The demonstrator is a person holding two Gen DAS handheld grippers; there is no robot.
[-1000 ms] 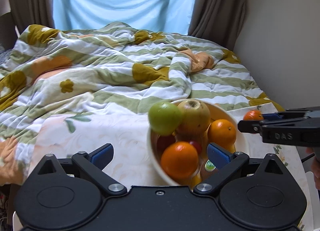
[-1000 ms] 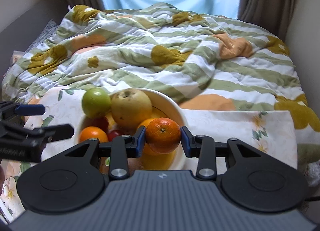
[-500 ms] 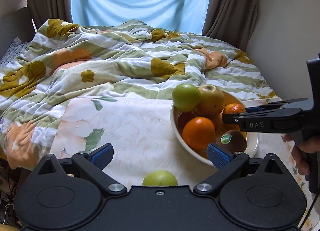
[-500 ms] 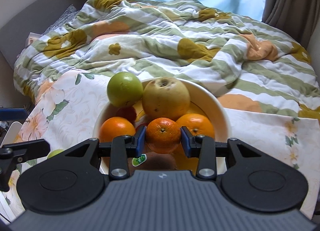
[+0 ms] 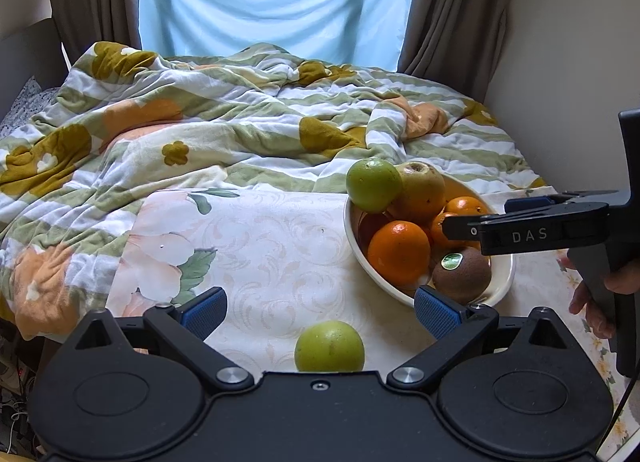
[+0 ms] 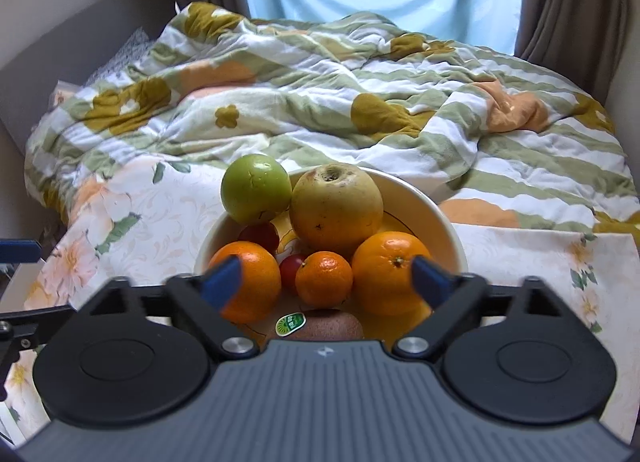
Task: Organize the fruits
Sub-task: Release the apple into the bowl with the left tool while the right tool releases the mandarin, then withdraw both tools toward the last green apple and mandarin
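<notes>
Fruit fills the cream bowl point(image 6: 448, 230): a green apple point(image 6: 256, 188) and a yellow apple point(image 6: 336, 214) ride high at its far rim, with two oranges, a small mandarin point(image 6: 324, 279) and a stickered kiwi point(image 6: 328, 326) nearer me. One more loose green apple point(image 5: 329, 346) sits alone on the bench, near its front edge, just ahead of my left tongs point(image 5: 320, 308). Those tongs are spread wide and empty, and so are my right tongs point(image 6: 326, 282), which hover over the bowl with the mandarin lying free between them.

The loose apple looks firm, smooth and round, so I judge it will roll or slip unless I pinch it across its widest middle. The heap is already tall; the top apples may tumble if nudged.

Only the left view shows the loose apple and my hand point(image 5: 596, 302). Only the right view shows what may be a red fruit point(image 6: 260, 238) tucked low.
</notes>
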